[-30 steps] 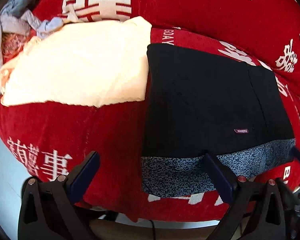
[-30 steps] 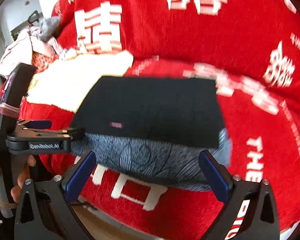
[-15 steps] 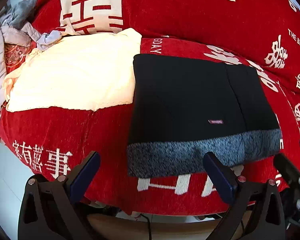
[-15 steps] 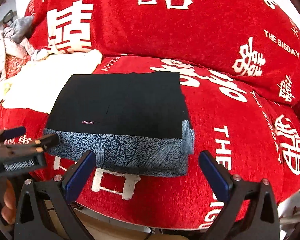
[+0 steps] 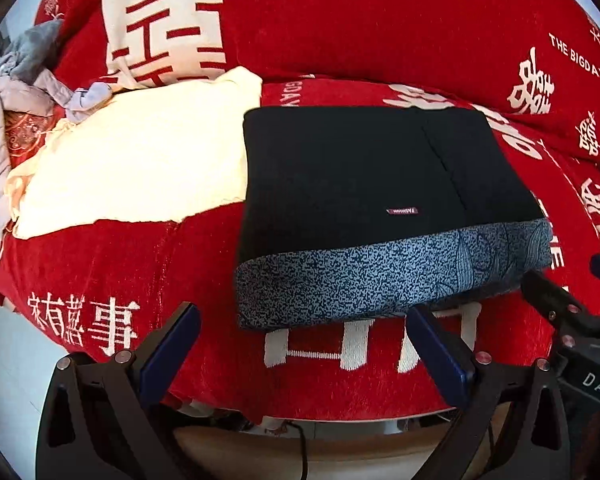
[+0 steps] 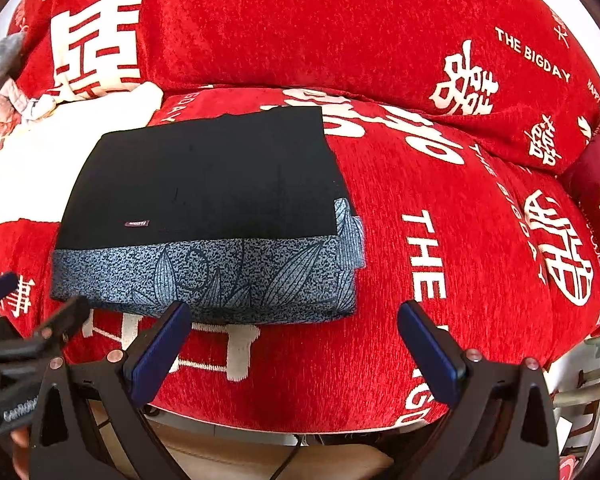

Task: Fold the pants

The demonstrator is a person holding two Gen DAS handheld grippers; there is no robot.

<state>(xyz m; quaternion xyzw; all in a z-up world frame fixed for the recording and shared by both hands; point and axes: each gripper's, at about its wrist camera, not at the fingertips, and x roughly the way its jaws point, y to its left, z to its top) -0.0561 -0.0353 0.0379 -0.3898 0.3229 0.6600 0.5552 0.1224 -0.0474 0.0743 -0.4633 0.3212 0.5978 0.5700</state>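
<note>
The pants lie folded into a flat black rectangle with a blue-grey patterned band along the near edge, on the red sofa seat; they also show in the right wrist view. My left gripper is open and empty, just in front of the band's near edge. My right gripper is open and empty, in front of the pants' right corner. The other gripper shows at each view's edge, the right one and the left one.
A red sofa cover with white characters covers seat and backrest. A cream cloth lies left of the pants. Crumpled grey and patterned clothes pile at the far left. The sofa's front edge drops off below the grippers.
Both grippers have pulled back from the folded pants toward the sofa's front edge. The pants lie still on the seat.
</note>
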